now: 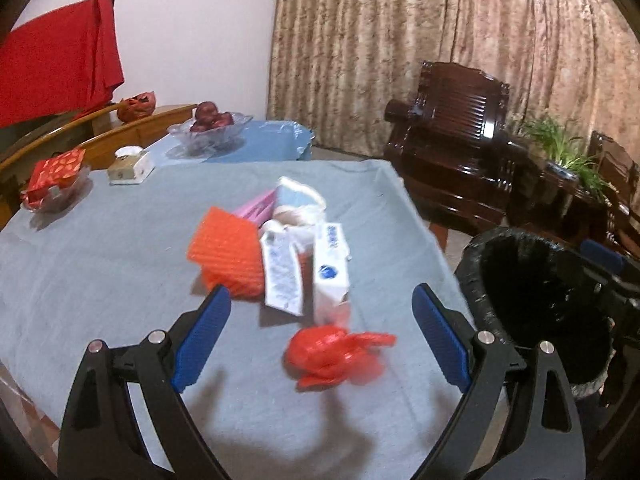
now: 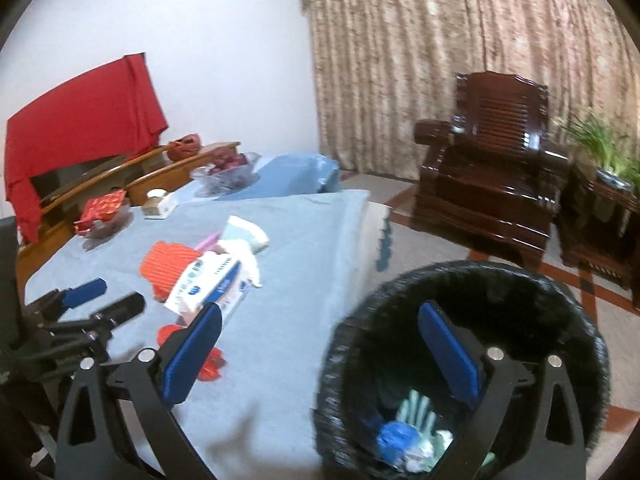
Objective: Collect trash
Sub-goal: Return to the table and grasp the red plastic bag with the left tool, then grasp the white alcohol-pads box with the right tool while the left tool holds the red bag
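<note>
Blue pads lined both claws, and both stood spread wide with nothing between the jaws. The left gripper hung over the grey tablecloth, a crumpled red plastic bag lying on the cloth just below its gap, untouched. The right gripper reached partly over the black-lined trash bin beside the table's edge, likewise gripping nothing.

Only the right wrist view looked down into the bin, where pale green and blue scraps lay at the bottom; the left wrist view caught just its dark mouth. The left gripper itself showed at the left edge of the right view.

Farther along the cloth sat the remaining litter in one heap: an orange ribbed wrapper, white cartons with blue print too blurred to read, and a pink packet behind.

Beyond stood a glass fruit bowl, a dark wooden armchair and patterned curtains.
</note>
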